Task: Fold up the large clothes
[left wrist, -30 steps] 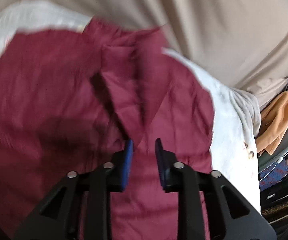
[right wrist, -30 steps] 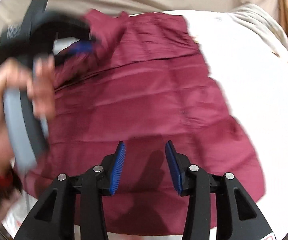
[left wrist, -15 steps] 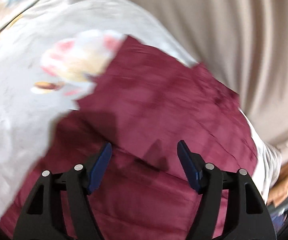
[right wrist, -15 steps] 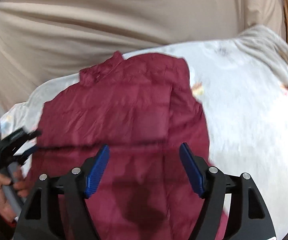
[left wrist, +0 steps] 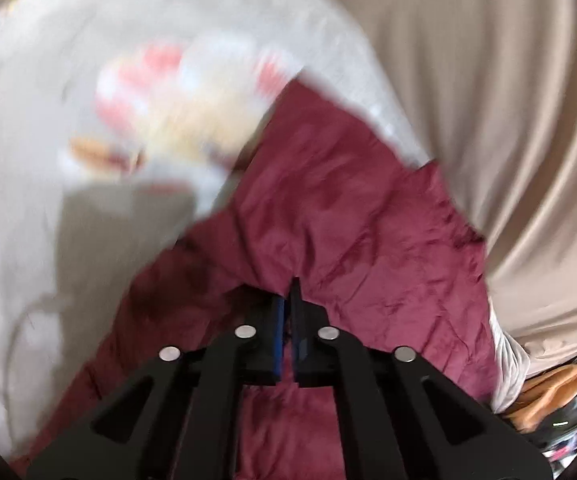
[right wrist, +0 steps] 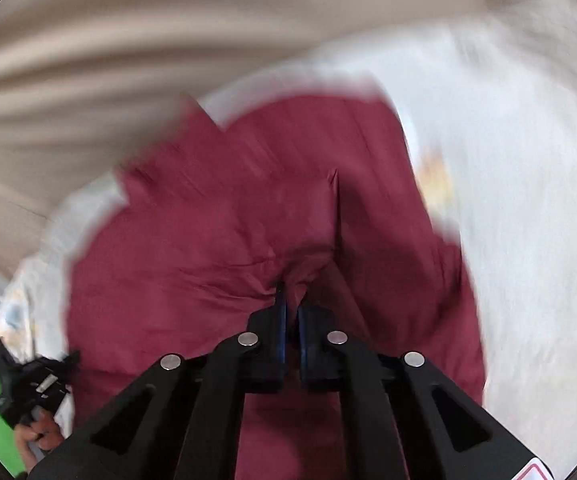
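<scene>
Bed (left wrist: 40, 240), white printed sheet (blurred); maroon jacket (right wrist: 216, 248) lies directly on it.

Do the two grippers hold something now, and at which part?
Both are shut on the maroon jacket. The left gripper and the right gripper each pinch a bunched fold of its fabric; which part cannot be told.

The garment (left wrist: 348, 216) is a deep maroon, lying on a white bed sheet (left wrist: 48, 160) printed with a blurred pink, yellow and orange motif, backed by a plain beige curtain (left wrist: 508, 100), while both black grippers carry blue-padded fingers (right wrist: 281, 320).
</scene>
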The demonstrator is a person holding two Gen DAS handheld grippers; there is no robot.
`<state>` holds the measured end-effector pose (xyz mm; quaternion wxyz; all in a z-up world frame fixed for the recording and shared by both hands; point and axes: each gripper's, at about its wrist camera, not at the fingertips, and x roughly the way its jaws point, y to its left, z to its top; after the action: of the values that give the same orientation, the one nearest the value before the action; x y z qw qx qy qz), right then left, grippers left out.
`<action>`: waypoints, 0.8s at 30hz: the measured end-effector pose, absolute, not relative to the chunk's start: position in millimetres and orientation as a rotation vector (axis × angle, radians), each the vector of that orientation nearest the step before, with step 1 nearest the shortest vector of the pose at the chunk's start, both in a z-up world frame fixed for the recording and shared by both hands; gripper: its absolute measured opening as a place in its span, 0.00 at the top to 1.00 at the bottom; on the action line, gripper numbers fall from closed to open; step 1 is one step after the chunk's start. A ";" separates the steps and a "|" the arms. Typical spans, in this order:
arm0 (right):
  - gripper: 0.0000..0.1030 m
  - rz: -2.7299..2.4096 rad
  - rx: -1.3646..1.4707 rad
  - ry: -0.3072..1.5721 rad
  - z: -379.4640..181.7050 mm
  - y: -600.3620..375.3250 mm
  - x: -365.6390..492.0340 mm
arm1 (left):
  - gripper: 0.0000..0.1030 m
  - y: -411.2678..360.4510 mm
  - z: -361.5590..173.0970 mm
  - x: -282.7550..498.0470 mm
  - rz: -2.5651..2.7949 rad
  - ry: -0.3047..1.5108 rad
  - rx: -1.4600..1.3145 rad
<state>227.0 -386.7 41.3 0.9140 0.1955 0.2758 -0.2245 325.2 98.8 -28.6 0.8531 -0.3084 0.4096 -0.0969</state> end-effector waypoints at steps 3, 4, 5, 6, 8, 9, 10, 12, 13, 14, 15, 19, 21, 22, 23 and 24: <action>0.98 -0.427 0.301 0.415 85.5 -370.5 219.5 | 1.00 91.1 -8.0 322.2 -0.204 0.790 -0.565; 0.98 -0.444 0.283 0.426 81.0 -375.4 222.3 | 1.00 86.1 -11.8 326.4 -0.201 0.807 -0.533; 0.98 -0.495 0.282 0.511 59.4 -391.7 233.2 | 1.00 83.1 -19.8 330.1 -0.194 0.838 -0.509; 0.98 -0.537 0.303 0.583 36.9 -406.7 239.4 | 1.00 77.8 -37.7 336.6 -0.175 0.893 -0.485; 0.99 -0.606 0.346 0.729 -7.1 -433.9 251.4 | 0.99 73.5 -63.4 341.8 -0.156 0.948 -0.463; 0.99 -0.612 0.349 0.733 -15.7 -437.3 251.5 | 0.99 72.8 -65.1 340.7 -0.154 0.935 -0.451; 0.99 -0.609 0.343 0.709 -12.5 -434.7 251.1 | 1.00 71.0 -63.2 339.9 -0.148 0.926 -0.426; 0.99 -0.587 0.334 0.614 4.0 -426.1 246.7 | 0.99 70.0 -62.3 340.1 -0.141 0.912 -0.405; 0.99 -0.595 0.323 0.592 3.2 -427.1 246.6 | 0.99 71.0 -64.4 340.8 -0.143 0.914 -0.416; 1.00 -0.621 0.318 0.623 -2.3 -433.6 248.5 | 0.98 71.3 -66.2 341.3 -0.142 0.913 -0.419; 1.00 -0.652 0.340 0.723 -21.7 -448.9 254.6 | 0.98 70.5 -67.2 341.2 -0.140 0.909 -0.404; 0.99 -0.663 0.424 0.719 -16.8 -456.5 235.7 | 0.98 70.8 -61.3 342.5 -0.160 0.934 -0.375; 0.95 -0.654 0.413 0.655 7.3 -444.3 210.2 | 0.79 81.7 -51.0 335.3 -0.177 0.954 -0.396; 0.88 -0.653 0.393 0.646 16.7 -438.0 199.6 | 0.61 89.9 -42.4 326.0 -0.179 0.934 -0.403; 0.86 -0.654 0.372 0.645 23.1 -429.9 188.7 | 0.53 93.6 -35.6 318.9 -0.166 0.912 -0.398; 0.78 -0.650 0.352 0.649 27.9 -421.5 174.5 | 0.41 102.9 -28.2 306.7 -0.147 0.889 -0.388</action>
<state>174.5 -421.5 27.9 0.8814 0.1692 0.3118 -0.3118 306.7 102.9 -28.2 0.8822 -0.1862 0.4267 -0.0707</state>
